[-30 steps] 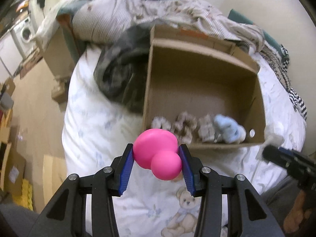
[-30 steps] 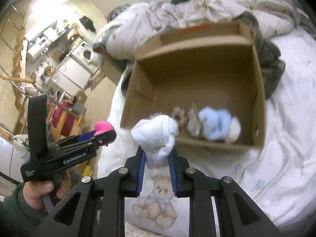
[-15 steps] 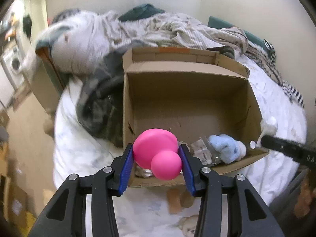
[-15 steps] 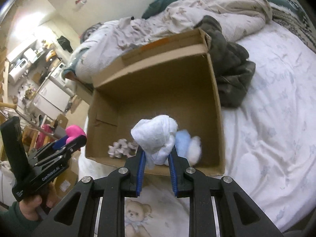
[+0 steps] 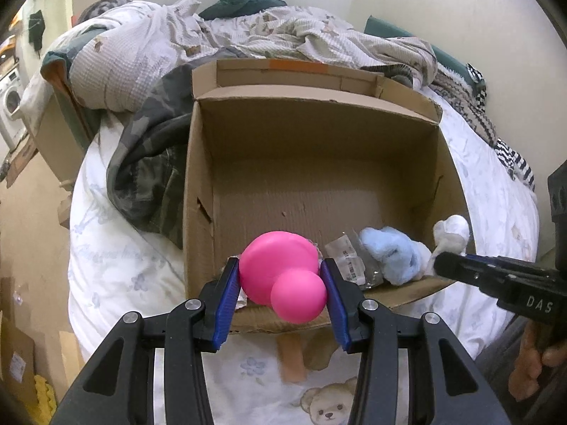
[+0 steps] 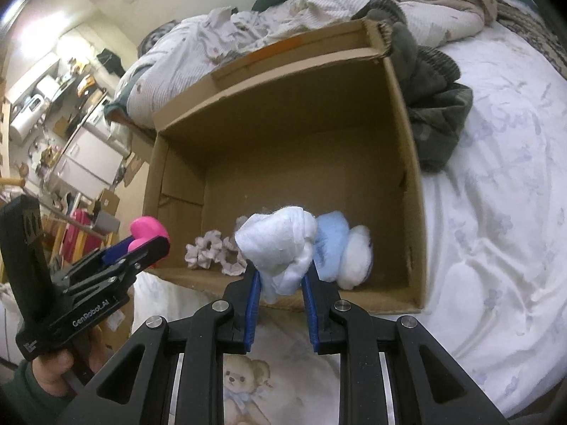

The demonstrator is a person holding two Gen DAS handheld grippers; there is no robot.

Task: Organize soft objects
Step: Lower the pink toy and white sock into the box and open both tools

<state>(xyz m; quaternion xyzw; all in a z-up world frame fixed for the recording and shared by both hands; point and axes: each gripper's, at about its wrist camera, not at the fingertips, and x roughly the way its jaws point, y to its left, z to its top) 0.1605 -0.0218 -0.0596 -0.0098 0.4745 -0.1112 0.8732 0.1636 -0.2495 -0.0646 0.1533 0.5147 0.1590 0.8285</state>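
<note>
Our left tongs [image 5: 281,285] are closed on a pink soft toy [image 5: 280,271], at the near edge of the cardboard box [image 5: 319,148]. Our right tongs [image 6: 280,288] grip a white sock bundle [image 6: 280,244], with the blue plush [image 6: 331,244] just beyond.

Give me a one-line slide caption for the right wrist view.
Right gripper holds a white sock bundle at the near edge of a cardboard box; left gripper carries a pink toy.
</note>
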